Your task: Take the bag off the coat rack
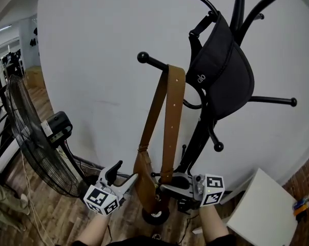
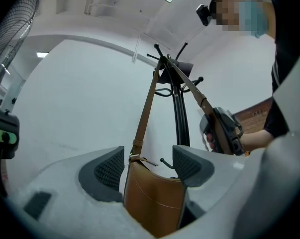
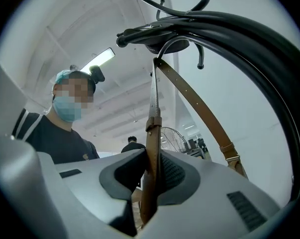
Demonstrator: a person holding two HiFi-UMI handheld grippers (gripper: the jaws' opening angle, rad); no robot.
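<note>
Brown leather makes the bag [image 1: 145, 186], which hangs low by its strap [image 1: 173, 111] from a ball-tipped peg [image 1: 144, 58] on the left side of the coat rack [image 1: 238, 6]. The right gripper [image 3: 152, 176] pinches the strap tight, and the left gripper [image 2: 149, 166] holds its jaws wide around the bag's body without squeezing. I think the strap may catch on the peg's ball if it is pulled sideways, and then the coat rack may tip or the black bag [image 1: 223, 73] may fall. I count one brown bag, one black bag, one coat rack, two grippers and one fan [image 1: 31, 137].
</note>
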